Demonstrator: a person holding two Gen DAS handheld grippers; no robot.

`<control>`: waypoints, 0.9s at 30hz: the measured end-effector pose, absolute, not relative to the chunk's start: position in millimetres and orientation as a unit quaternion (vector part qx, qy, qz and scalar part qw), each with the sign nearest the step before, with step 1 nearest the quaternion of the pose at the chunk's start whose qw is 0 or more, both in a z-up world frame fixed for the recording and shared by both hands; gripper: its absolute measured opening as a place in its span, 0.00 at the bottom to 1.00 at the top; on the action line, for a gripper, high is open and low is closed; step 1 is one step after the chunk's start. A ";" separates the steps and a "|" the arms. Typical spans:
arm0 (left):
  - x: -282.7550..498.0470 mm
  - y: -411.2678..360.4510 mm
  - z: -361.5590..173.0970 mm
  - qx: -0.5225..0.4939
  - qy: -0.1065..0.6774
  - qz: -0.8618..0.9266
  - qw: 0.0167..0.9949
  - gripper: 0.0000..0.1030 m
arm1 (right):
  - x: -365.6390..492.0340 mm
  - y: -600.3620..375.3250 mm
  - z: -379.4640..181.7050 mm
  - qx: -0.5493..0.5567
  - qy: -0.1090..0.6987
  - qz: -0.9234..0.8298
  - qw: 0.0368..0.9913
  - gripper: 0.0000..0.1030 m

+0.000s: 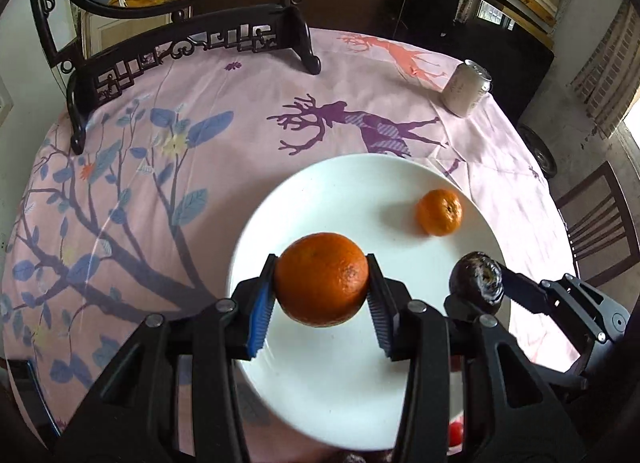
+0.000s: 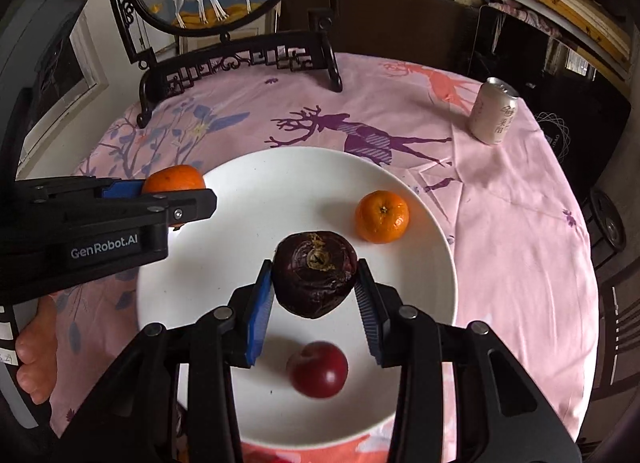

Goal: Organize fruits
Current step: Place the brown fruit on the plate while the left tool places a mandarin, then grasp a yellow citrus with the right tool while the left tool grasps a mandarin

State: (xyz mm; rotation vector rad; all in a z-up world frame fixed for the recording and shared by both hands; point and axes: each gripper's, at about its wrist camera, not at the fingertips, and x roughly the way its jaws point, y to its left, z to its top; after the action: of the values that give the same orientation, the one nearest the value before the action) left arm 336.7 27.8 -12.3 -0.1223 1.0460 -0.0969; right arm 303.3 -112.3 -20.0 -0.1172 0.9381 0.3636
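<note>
The left gripper [image 1: 321, 277] is clamped on a large orange [image 1: 321, 278], held above the white plate [image 1: 320, 403]. The right gripper [image 2: 315, 277] is clamped on a dark purple fruit [image 2: 315, 274], also over the plate. A small mandarin [image 2: 382, 216] and a red fruit [image 2: 318, 369] lie on the plate, apart; a drink can [image 2: 494, 111] stands on the pink tablecloth [image 2: 520, 223] well beyond.

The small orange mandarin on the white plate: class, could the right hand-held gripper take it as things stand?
Probably not: the right hand-held gripper is shut on a dark purple wrinkled fruit. The small orange mandarin itself lies unobstructed.
</note>
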 end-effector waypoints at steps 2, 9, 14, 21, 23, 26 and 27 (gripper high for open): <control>351.3 29.1 -22.5 -0.065 0.509 -0.043 0.857 0.42 | 316.2 -109.3 -30.1 -0.056 0.461 0.177 0.868 0.39; 370.1 21.9 -38.6 -0.061 0.520 -0.047 0.851 0.42 | 332.7 -104.7 -42.1 -0.061 0.465 0.177 0.865 0.40; 369.2 23.0 -32.5 -0.066 0.509 -0.037 0.858 0.67 | 333.4 -101.7 -40.9 -0.081 0.447 0.161 0.876 0.59; 293.6 39.8 18.3 -0.069 0.465 -0.054 0.881 0.71 | 275.6 -122.3 -2.5 -0.088 0.428 0.149 0.887 0.59; 251.8 44.2 26.3 -0.064 0.446 -0.061 0.891 0.76 | 240.2 -129.7 5.2 -0.080 0.422 0.153 0.890 0.60; 185.5 46.1 21.5 -0.036 0.418 -0.055 0.906 0.83 | 179.2 -139.2 3.3 -0.063 0.412 0.156 0.896 0.60; 164.7 46.3 16.0 -0.028 0.412 -0.050 0.909 0.83 | 160.8 -140.9 -0.9 -0.055 0.412 0.158 0.896 0.60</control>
State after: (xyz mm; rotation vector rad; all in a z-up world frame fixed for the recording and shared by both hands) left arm 164.7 46.3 16.0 -0.0586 0.8501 -0.1023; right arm 160.8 -140.9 -0.9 -0.1150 0.8538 0.3276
